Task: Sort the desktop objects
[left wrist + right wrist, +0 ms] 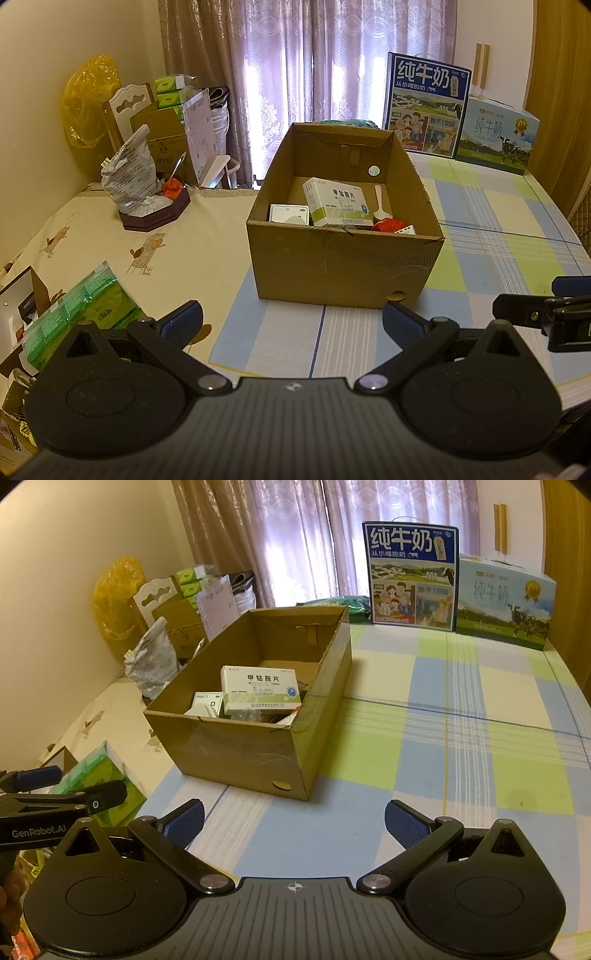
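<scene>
step: between picks, my left gripper (pixel 291 325) and right gripper (pixel 293 821) both spread, empty | box (pixel 343 269) part-filled | next: I'd reach for tissue pack (pixel 85 314)

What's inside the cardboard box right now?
Inside the cardboard box: a white-green medicine box on top, a smaller white box, a white spoon, red packaging. Anything beneath is hidden.

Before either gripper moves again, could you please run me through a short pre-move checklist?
1. Left gripper open, holding nothing: ok.
2. Right gripper open, holding nothing: ok.
3. Brown cardboard box upright, top open: ok.
4. White-and-green medicine box inside the cardboard box: ok.
5. Room left in the cardboard box: ok, rear floor bare.
6. Green tissue pack unsorted on the table's left edge: not ok.
</scene>
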Demonstrator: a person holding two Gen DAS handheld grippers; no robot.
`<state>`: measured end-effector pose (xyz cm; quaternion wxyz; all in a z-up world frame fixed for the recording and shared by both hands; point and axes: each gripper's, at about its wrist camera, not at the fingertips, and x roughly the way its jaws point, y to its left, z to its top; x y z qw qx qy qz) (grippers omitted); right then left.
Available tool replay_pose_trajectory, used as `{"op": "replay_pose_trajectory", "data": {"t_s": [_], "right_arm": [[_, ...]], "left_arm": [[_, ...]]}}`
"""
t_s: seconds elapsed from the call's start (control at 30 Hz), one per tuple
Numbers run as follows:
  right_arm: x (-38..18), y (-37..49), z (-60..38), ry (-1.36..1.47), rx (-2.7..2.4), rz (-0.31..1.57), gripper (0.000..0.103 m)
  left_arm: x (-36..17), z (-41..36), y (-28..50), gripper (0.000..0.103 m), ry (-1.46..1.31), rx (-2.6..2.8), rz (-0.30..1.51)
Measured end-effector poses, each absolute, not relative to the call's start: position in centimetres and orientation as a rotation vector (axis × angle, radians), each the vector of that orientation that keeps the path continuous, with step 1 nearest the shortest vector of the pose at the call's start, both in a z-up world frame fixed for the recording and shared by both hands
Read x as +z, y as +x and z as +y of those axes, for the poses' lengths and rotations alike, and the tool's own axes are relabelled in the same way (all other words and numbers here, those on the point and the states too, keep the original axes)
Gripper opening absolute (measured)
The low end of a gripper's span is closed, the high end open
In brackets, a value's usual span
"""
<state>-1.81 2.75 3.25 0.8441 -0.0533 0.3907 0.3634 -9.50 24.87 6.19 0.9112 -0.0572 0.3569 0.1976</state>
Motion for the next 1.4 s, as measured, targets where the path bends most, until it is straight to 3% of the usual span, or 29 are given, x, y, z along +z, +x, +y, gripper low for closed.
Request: {"op": "replay_pose_trajectory", "data": {"t_s": [1.4], "right_arm": [[2.0, -2.1, 2.7, -0.116, 0.745, 0.84, 0.101]], "left_arm": [[5.4, 24.9, -9.7, 0.102, -0.125, 0.387, 0.733]]}}
